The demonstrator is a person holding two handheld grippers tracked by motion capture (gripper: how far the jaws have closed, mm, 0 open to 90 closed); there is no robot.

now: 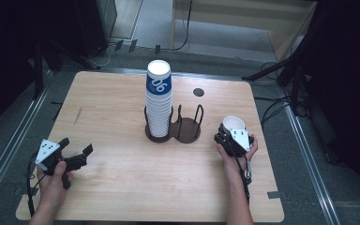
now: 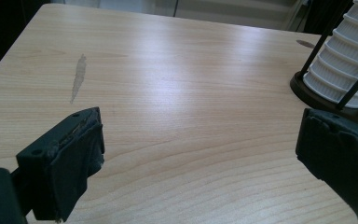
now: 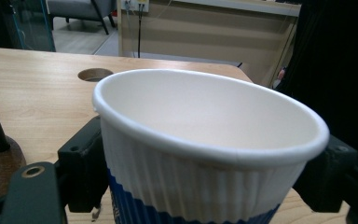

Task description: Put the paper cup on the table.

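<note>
A white paper cup with a blue band (image 1: 234,124) (image 3: 205,140) stands upright at the right side of the table, open mouth up. My right gripper (image 1: 232,133) (image 3: 205,182) is shut on it, one black jaw against each side of its ribbed wall. A tall stack of the same cups (image 1: 159,101) (image 2: 340,70) fills the left ring of a dark two-ring wire holder (image 1: 187,130) at the table's middle. The holder's right ring is empty. My left gripper (image 1: 76,145) (image 2: 200,154) hovers open over bare wood at the near left, nothing between its jaws.
The wooden table (image 1: 122,187) has a round cable hole (image 1: 198,92) (image 3: 94,73) behind the holder and a grey smear (image 2: 78,77) at the left. Dark floor, cables and stands surround the table on all sides.
</note>
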